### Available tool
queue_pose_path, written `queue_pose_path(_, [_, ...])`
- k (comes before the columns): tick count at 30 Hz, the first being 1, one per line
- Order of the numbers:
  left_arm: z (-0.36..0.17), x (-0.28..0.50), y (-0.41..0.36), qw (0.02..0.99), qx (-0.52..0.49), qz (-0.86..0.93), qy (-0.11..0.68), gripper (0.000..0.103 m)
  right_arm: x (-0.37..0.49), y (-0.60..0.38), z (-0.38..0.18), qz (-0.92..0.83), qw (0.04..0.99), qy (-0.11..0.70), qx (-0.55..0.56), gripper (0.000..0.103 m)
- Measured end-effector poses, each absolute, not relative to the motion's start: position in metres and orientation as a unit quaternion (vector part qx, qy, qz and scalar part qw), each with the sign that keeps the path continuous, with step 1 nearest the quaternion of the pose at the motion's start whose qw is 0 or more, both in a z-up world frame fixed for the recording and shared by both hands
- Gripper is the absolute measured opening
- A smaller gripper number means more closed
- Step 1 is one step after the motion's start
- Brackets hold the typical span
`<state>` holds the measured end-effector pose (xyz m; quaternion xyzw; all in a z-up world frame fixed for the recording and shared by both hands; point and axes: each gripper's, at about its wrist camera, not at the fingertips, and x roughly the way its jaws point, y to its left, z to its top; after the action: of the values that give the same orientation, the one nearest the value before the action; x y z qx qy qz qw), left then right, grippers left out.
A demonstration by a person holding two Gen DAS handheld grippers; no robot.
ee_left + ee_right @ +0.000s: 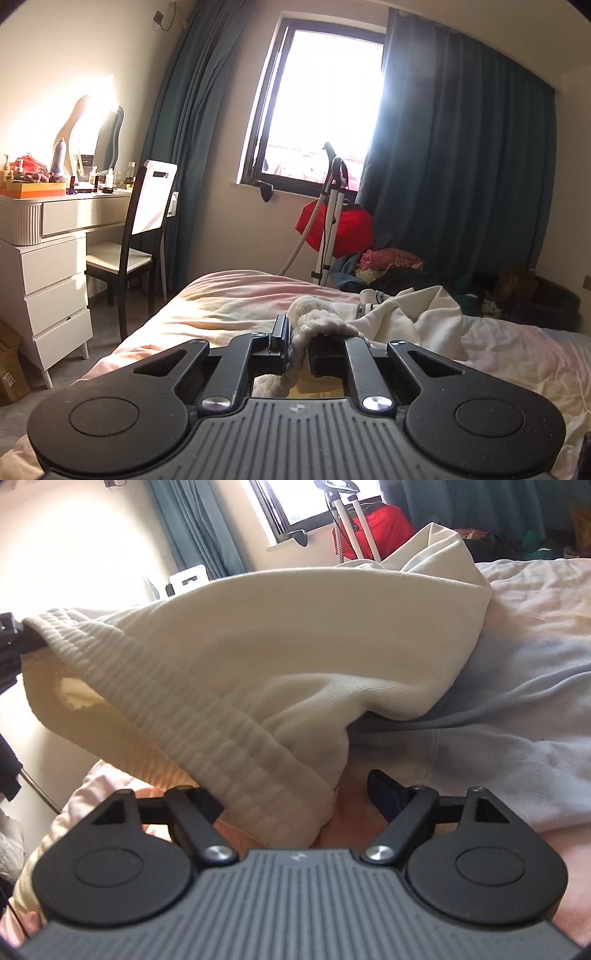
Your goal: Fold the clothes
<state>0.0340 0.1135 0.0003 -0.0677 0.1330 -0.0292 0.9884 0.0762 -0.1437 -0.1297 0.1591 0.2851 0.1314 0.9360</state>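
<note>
A cream sweatshirt (413, 314) with a ribbed hem lies crumpled on the bed (229, 299). My left gripper (295, 347) is shut on its ribbed hem (314, 325) and holds it a little above the sheet. In the right wrist view the same sweatshirt (295, 635) hangs stretched from the left gripper (11, 635) at the far left. My right gripper (295, 797) is open, and the ribbed hem (236, 746) drapes between its spread fingers; the left finger is mostly hidden by cloth.
A pale blue garment (498, 716) lies on the bed to the right of the sweatshirt. A dresser (55, 236) and chair (140, 229) stand left of the bed. A garment steamer (332, 206), a red bag and a clothes pile (391, 266) sit below the window.
</note>
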Motion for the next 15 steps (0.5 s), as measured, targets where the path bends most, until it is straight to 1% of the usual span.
queue_pose_path(1, [-0.002, 0.039, 0.112, 0.988, -0.060, -0.027, 0.137, 0.011, 0.075, -0.143, -0.128, 0.127, 0.937, 0.284, 0.159, 0.076])
queue_pose_path(3, [-0.006, 0.044, 0.111, 0.988, -0.052, -0.029, 0.145, 0.011, 0.071, -0.143, -0.123, 0.113, 0.942, 0.276, 0.151, 0.063])
queue_pose_path(4, [-0.008, 0.045, 0.109, 0.987, -0.049, -0.031, 0.148, 0.012, 0.070, -0.144, -0.120, 0.104, 0.944, 0.275, 0.150, 0.059])
queue_pose_path(5, [-0.010, 0.047, 0.108, 0.987, -0.042, -0.033, 0.150, 0.012, 0.070, -0.149, -0.119, 0.093, 0.943, 0.280, 0.156, 0.047])
queue_pose_path(7, [-0.013, 0.050, 0.103, 0.987, -0.028, -0.032, 0.155, 0.012, 0.070, -0.158, -0.117, 0.072, 0.939, 0.290, 0.169, 0.028])
queue_pose_path(8, [-0.014, 0.050, 0.100, 0.987, -0.023, -0.034, 0.157, 0.012, 0.070, -0.162, -0.116, 0.061, 0.937, 0.295, 0.176, 0.021])
queue_pose_path(10, [-0.017, 0.047, 0.091, 0.986, -0.010, -0.045, 0.159, 0.013, 0.070, -0.171, -0.114, 0.040, 0.933, 0.305, 0.189, 0.021])
queue_pose_path(13, [-0.021, 0.043, 0.076, 0.985, 0.014, -0.059, 0.159, 0.013, 0.065, -0.185, -0.112, 0.020, 0.926, 0.310, 0.213, 0.015])
queue_pose_path(15, [-0.023, 0.040, 0.066, 0.985, 0.024, -0.067, 0.158, 0.013, 0.056, -0.193, -0.100, -0.002, 0.937, 0.284, 0.205, 0.014])
